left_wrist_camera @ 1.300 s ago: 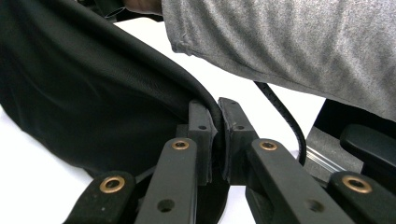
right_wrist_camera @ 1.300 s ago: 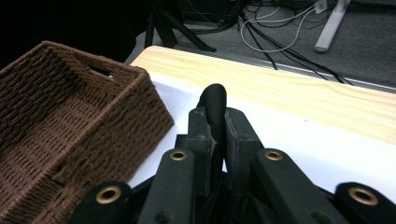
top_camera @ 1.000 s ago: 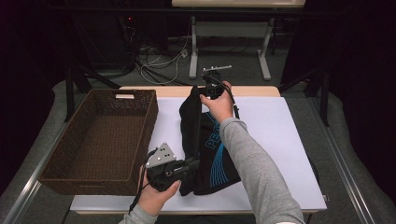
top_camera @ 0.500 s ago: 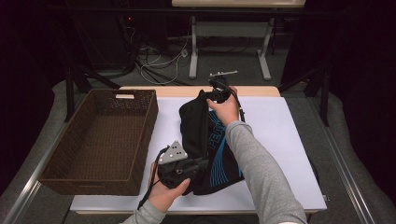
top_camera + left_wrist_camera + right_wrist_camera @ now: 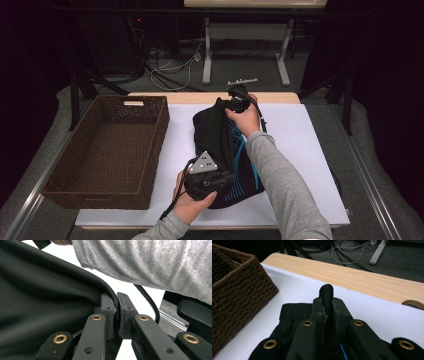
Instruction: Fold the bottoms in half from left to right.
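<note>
Heathered grey long sleeves [image 5: 280, 175] cover both forearms. Each gripper is black, with brass-ringed rivets along its linkage bars; the left gripper [image 5: 212, 182] bears a grey three-cornered plate, and black cables trail off.

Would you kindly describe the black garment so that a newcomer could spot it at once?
On the white table top, right of the brown wicker basket, lies a black garment pinched at its near and far ends by the left gripper and the right gripper. Blue lines on its dark fabric mark it out.
</note>
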`<state>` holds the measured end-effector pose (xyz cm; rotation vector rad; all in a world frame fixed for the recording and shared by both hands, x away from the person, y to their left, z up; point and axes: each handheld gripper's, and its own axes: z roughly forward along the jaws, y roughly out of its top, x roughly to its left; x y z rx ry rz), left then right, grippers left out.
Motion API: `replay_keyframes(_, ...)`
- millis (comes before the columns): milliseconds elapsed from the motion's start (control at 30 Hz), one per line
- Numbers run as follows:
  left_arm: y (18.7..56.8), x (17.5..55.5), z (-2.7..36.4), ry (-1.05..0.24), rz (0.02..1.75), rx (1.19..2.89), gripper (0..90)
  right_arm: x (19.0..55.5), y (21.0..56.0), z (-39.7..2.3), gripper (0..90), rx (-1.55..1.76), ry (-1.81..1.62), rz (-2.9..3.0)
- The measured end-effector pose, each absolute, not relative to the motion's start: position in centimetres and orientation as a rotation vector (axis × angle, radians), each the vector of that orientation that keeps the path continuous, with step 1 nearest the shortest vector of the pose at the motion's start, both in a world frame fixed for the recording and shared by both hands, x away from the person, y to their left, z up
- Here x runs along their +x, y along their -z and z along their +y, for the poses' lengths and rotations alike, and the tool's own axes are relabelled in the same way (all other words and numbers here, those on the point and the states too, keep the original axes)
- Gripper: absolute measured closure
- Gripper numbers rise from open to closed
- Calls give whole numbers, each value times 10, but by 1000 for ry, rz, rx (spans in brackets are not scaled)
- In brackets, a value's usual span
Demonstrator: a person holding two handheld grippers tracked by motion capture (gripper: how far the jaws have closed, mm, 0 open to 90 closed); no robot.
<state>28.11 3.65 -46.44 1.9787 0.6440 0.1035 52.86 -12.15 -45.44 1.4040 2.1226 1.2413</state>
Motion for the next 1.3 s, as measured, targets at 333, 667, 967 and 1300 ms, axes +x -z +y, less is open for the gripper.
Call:
replay_keyframes(333, 482, 288, 23, -65, 638, 1991, 845, 530, 468, -127, 820, 1414, -1216, 2138)
replay_keyframes(667, 495, 292, 12, -45, 632, 2007, 845, 533, 485, -133, 820, 1422, -1172, 2146)
replay_keyframes(967, 500, 297, -3, -32, 626, 2024, 844, 534, 488, -144, 820, 1434, -1164, 2133)
replay_keyframes(1300, 512, 303, -17, -25, 631, 2039, 840, 532, 491, -149, 819, 1420, -1184, 2129)
